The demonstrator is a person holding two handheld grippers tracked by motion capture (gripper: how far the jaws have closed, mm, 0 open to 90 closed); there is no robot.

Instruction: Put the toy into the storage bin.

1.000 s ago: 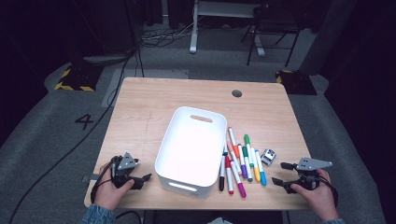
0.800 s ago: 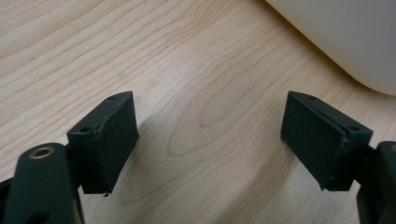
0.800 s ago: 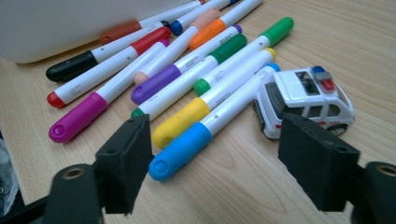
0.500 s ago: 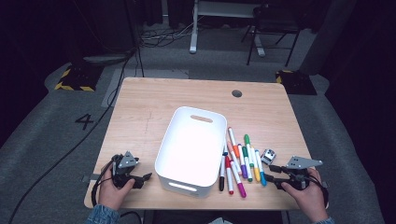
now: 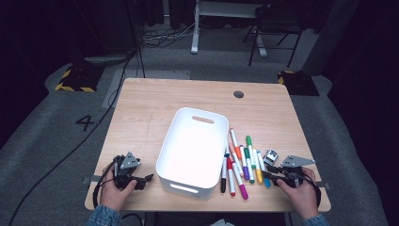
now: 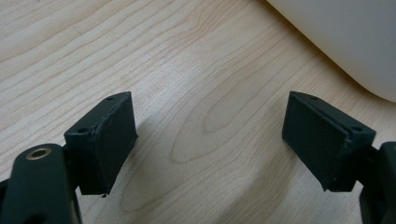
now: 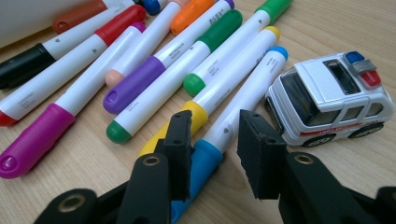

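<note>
Right hand-held gripper has moved in to the blue marker; jaws straddle its cap end, not yet clamped. Marker lies on bench beside toy ambulance. Left hand-held gripper released, near white bin.

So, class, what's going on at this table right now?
A person holds tongs in each hand at a wooden table. The right tongs straddle the blue marker, jaws on either side of it but with a gap showing, so it is not yet gripped and lies on the table beside a toy ambulance. The left tongs sit open over bare wood near the white bin. The other markers lie beside the bin.
</note>
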